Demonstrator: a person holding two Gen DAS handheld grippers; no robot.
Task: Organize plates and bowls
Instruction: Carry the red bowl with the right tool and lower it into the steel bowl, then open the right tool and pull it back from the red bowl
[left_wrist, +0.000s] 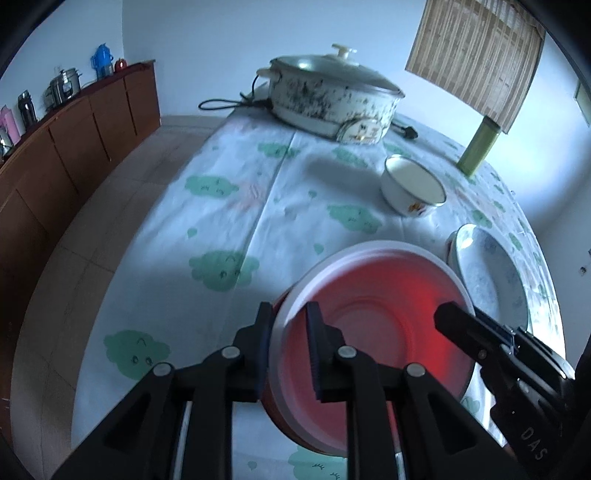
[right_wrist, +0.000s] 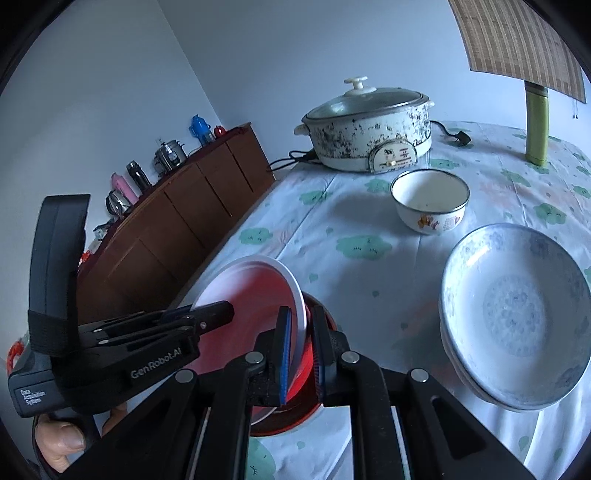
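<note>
Plates come first, it seems: both grippers have hold of the same red plate with a white rim (left_wrist: 373, 325), one at each side of it. The left gripper (left_wrist: 291, 347) has its two fingers closed over the rim nearest its own camera, one finger inside the dish and one outside. The right gripper (right_wrist: 300, 343) is clamped on the opposite rim in the same way, blue pad against the white edge.

The plate is tilted and sits over a second red dish (right_wrist: 317, 406) that lies beneath it near the table's front edge; whether the two are touching I cannot tell. My guess is that a two-sided grip keeps the wide, shallow plate from tipping while it goes onto or comes off that lower dish.

Just to the right stands a stack of blue-patterned white bowls (right_wrist: 517, 306), already nested, probably the start of the sorted piles. Farther back a small enamel bowl (right_wrist: 430, 201) with a cartoon print stands alone, well apart from the stack, so it likely remains to be gathered. Behind it an electric cooking pot (right_wrist: 369, 129) with a glass lid sits on the cloud-print tablecloth (left_wrist: 221, 206), out of the way.
</note>
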